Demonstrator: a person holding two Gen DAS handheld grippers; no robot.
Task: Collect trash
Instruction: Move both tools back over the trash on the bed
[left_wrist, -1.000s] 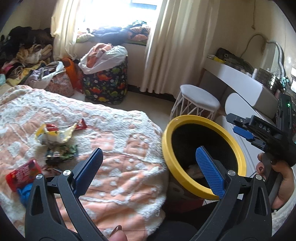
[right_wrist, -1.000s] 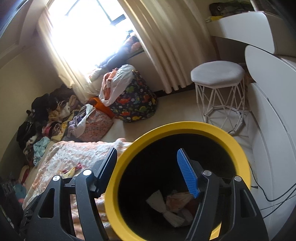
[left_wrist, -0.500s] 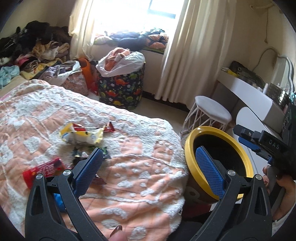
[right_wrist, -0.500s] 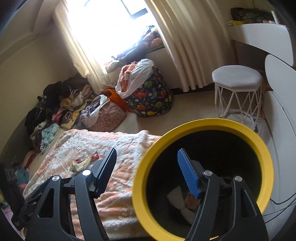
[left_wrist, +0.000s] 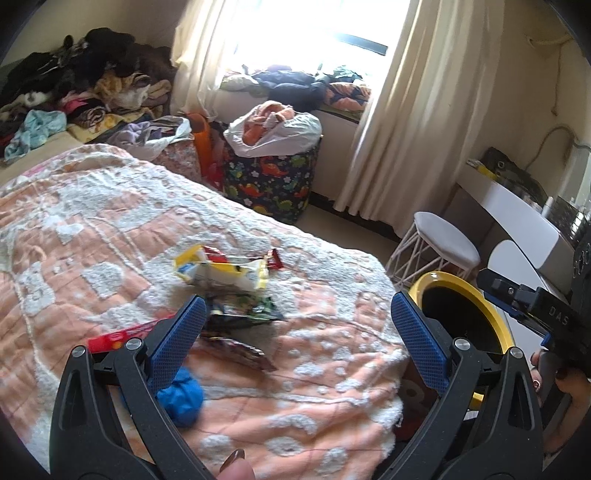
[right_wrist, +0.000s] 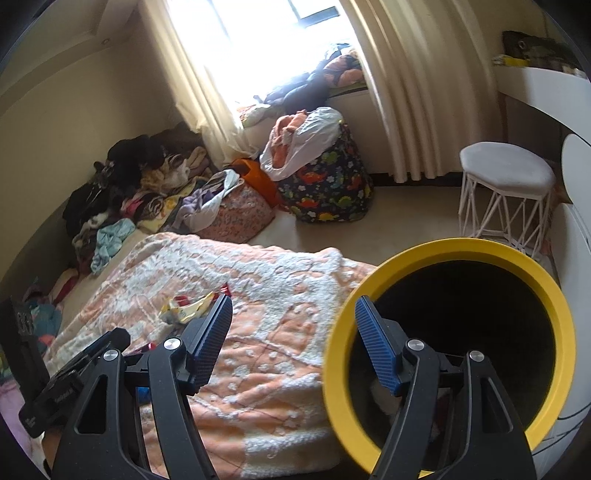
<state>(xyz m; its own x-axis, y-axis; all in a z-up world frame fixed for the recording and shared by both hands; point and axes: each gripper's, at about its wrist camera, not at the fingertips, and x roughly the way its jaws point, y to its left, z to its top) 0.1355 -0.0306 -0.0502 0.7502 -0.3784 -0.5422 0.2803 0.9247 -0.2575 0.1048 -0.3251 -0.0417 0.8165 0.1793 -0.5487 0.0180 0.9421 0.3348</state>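
Grippers, left (left_wrist: 295, 332) and right (right_wrist: 293, 334), gape wide, empty.

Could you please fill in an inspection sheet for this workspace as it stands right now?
Surface: bed blanket, peach and white, rumpled.
Job's things: yellow snack wrapper, dark green wrapper, red packet, brown wrapper and blue crumpled piece, all lying on the blanket; yellow-rimmed trash bin beside the bed, with something pale at its bottom.
Clutter: clothes pile; dinosaur-print basket topped by a stuffed bag.
Grippers: left gripper open and empty above the wrappers; right gripper open and empty near the bin's rim.
Cables: thin dark cable by the bin.
Surroundings: white stool, curtains, white desk.
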